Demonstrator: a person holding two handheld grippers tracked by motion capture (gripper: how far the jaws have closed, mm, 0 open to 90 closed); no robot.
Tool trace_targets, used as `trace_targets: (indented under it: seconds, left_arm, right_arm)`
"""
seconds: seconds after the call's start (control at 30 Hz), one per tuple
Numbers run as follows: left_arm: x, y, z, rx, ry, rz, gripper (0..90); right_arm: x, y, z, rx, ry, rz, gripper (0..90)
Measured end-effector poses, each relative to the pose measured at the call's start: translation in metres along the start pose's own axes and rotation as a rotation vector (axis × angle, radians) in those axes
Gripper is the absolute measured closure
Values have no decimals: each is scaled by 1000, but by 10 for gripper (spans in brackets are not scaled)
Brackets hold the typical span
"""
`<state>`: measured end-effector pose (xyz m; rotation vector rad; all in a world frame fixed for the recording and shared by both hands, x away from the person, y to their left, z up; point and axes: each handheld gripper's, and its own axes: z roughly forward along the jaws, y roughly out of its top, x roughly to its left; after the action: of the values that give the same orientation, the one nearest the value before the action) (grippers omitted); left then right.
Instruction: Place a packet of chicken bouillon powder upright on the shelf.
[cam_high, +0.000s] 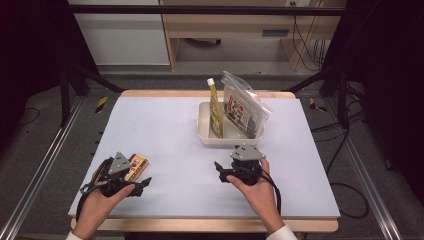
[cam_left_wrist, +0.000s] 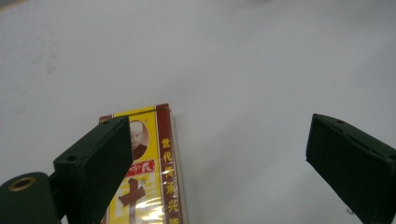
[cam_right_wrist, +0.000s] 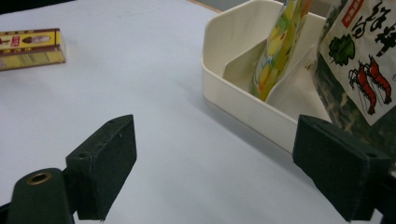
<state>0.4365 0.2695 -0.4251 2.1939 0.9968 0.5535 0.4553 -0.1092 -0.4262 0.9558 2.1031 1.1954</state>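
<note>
Your left gripper (cam_high: 142, 184) hangs released over the flat yellow-and-maroon cardboard box (cam_left_wrist: 149, 177) at the table's near left; it looks light, stiff, film-slick, so pinch its long edges. Your right gripper (cam_high: 218, 169) gapes empty before the cream plastic tray (cam_high: 204, 131)

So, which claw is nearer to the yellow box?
Left. The left claw hangs open right over the yellow box. The right claw is far off, near the tray.
</note>
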Motion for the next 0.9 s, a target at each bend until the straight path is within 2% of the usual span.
trace_targets:
  seconds: [0.13,0.23,0.3,0.4,0.5,0.57,0.67,0.73,0.8,0.9]
  left_arm:
    - [-1,-4,6,89,-40,-39,72]
    - [-1,-7,5,94,7,-34,82]
    - [2,-6,3,109,21,-38,85]
    - [4,1,-1,175,35,-20,91]
    - [10,8,-5,222,52,-22,108]
    - [16,13,-6,257,49,-28,109]
    - [24,18,-6,316,25,-62,110]
    - [27,20,-6,367,17,-51,111]
    - [31,22,-5,389,5,-68,112]
    - [32,23,0,439,19,-45,115]
  right_arm:
    - [1,-6,-4,22,-2,-6,153]
    - [4,-15,-6,48,6,-35,157]
    - [3,-17,-7,64,11,-54,157]
    - [-2,-19,-11,65,4,-51,156]
    - [-8,-22,-16,54,-10,-35,156]
    - [-9,-24,-16,67,-8,-34,150]
    - [-11,-27,-16,86,-2,-22,141]
    - [-13,-27,-17,87,-5,-25,141]
    - [-15,-28,-18,82,-11,-21,143]
    - [-16,-30,-18,92,-16,-24,146]
